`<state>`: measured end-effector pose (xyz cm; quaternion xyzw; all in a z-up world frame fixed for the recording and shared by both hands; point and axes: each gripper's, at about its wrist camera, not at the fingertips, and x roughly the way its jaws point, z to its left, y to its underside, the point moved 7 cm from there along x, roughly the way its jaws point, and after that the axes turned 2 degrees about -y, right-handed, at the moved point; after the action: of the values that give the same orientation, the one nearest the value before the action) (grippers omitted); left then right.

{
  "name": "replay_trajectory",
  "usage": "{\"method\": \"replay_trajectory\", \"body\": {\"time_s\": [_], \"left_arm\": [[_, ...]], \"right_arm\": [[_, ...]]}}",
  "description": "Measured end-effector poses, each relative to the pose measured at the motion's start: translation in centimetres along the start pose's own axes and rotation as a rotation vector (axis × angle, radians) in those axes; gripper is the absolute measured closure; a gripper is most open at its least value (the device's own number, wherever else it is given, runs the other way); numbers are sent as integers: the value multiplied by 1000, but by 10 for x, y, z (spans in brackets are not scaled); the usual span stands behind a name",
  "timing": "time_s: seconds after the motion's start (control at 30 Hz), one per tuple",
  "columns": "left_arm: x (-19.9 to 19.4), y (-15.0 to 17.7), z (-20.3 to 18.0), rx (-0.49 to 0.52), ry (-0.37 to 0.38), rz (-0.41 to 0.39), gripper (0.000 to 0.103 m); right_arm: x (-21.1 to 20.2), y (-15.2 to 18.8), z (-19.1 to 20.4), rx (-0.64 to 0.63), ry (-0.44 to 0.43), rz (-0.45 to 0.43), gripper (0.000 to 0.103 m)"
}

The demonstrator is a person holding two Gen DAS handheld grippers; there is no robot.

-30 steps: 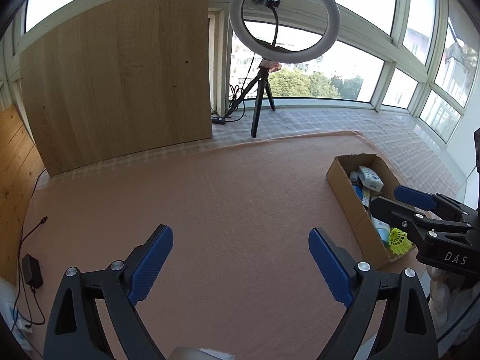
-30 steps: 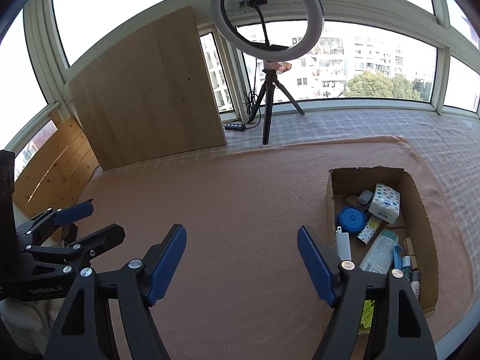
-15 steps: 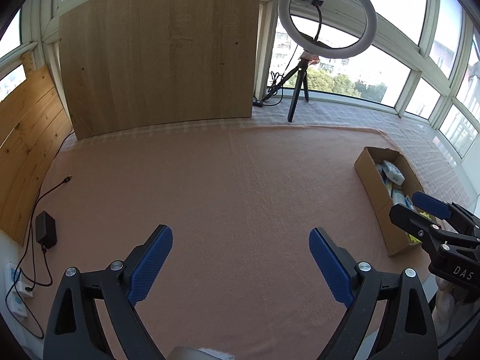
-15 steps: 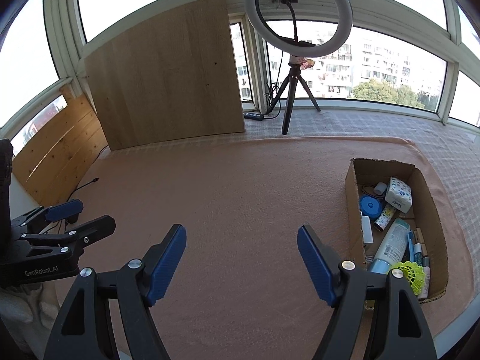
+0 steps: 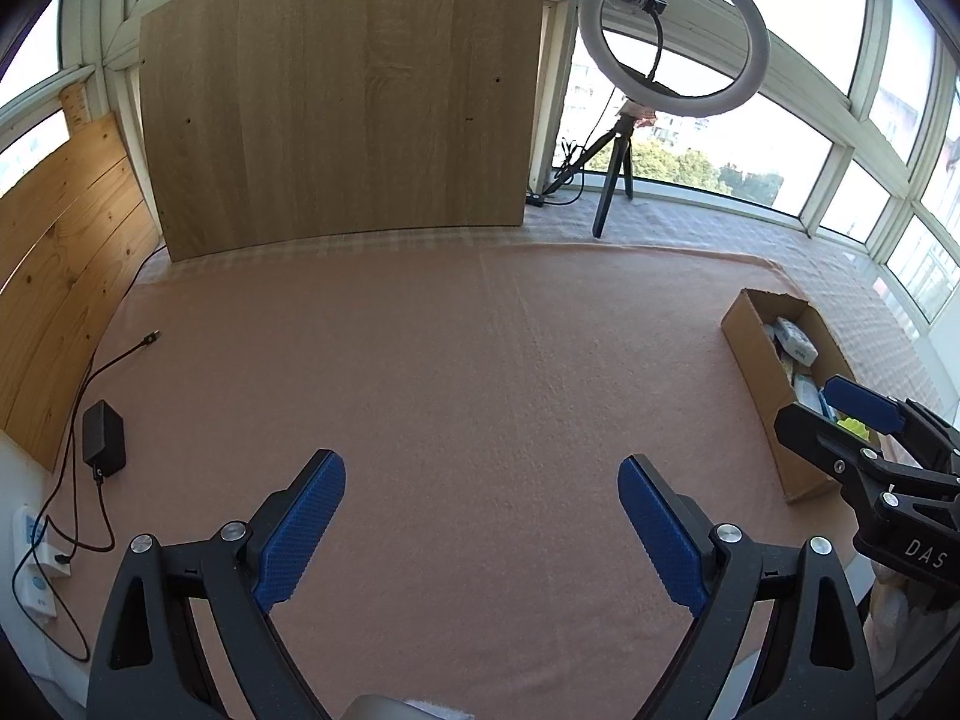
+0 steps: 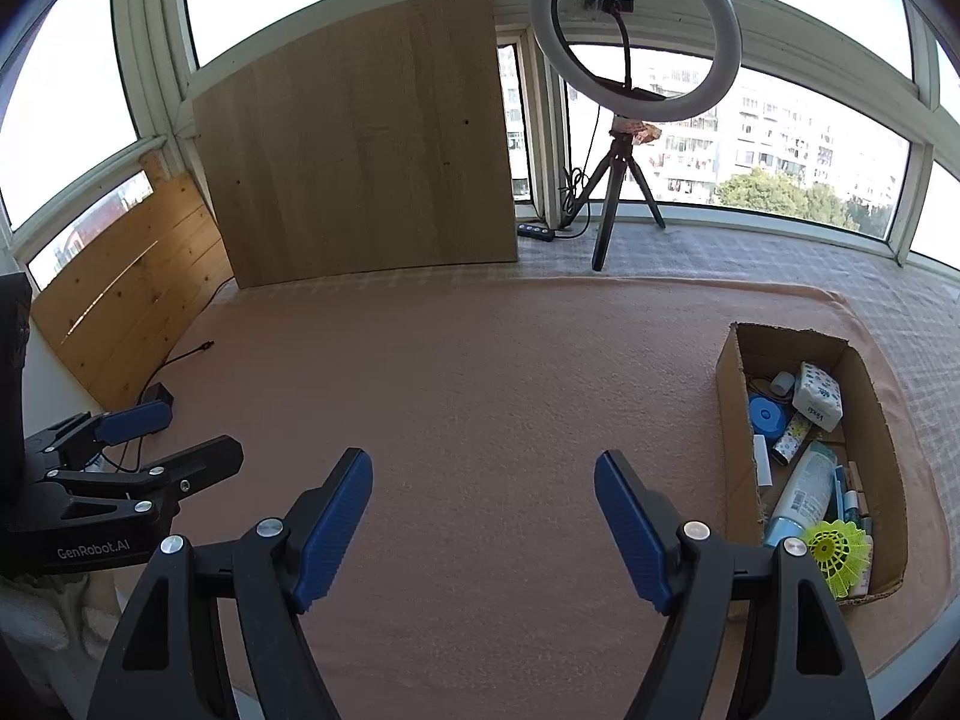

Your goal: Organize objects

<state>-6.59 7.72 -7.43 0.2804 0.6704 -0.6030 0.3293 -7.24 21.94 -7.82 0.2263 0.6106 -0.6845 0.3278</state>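
Gripper (image 6: 483, 516) agape over fuzzy blanket (image 6: 480, 372)

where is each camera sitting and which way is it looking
Left wrist: on the left gripper, angled down over the pink blanket toward the wood board; own open fingers show, right gripper at right edge.
Right wrist: on the right gripper, same direction, cardboard box to its right; own open fingers show, left gripper at left.
Shared: blanket, board, ring light, box.
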Motion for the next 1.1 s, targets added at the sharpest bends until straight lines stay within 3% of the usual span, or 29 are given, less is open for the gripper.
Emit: {"method": "replay_trajectory", "body": {"time_s": [1.1], "left_arm": [[5, -2, 8, -24, -3, 11, 9]], "right_arm": [[10, -2, 6, -26, 19, 2, 30]]}}
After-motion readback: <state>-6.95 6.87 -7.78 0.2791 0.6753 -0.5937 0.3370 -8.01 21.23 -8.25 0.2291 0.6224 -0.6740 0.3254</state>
